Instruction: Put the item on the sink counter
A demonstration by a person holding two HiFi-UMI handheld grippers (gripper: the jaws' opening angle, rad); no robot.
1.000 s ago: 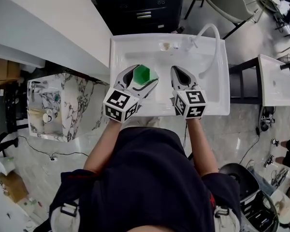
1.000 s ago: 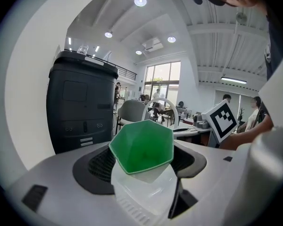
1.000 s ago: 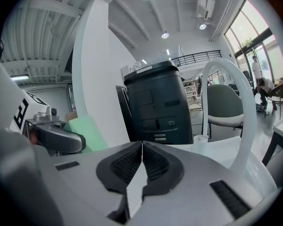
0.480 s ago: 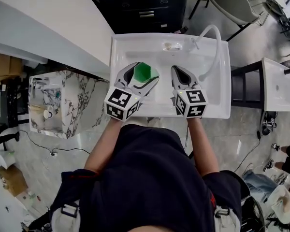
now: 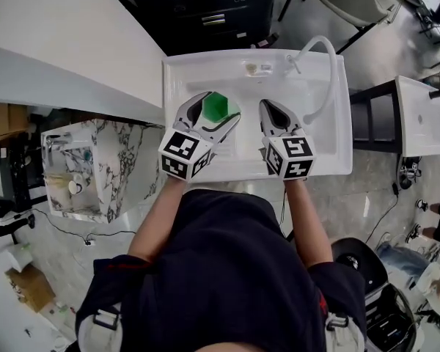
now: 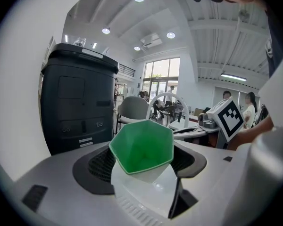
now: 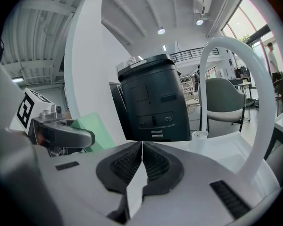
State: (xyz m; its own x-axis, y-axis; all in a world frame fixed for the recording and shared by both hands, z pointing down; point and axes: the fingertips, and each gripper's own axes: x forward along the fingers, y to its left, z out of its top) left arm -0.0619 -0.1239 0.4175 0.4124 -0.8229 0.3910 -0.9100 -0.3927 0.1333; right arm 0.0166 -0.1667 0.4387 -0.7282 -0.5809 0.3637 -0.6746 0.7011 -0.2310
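Between the jaws of the left gripper a green faceted cup is gripped by its whitish lower part, its open mouth turned away from the camera and toward the black cabinet. In the right gripper view the jaws of the right gripper are seen pressed together with nothing between them. From the head view, at the upper middle of the frame, the cup is held over the left half of the white washbasin, clear of the rim, while the right gripper is held just to its right over the middle of the bowl. A white arched faucet hose is seen at the upper right of the basin, and a marble-patterned unit stands at the left of the frame. Against the earlier pictures very little has changed: the cup has been carried only slightly up the frame, both grippers have kept their places side by side, and most of the shift can be put down to the head camera. From this it is judged that the cup has not yet been set down and that the carry toward the sink counter is barely advanced; a flat stretch of ledge would need to be reached before release.
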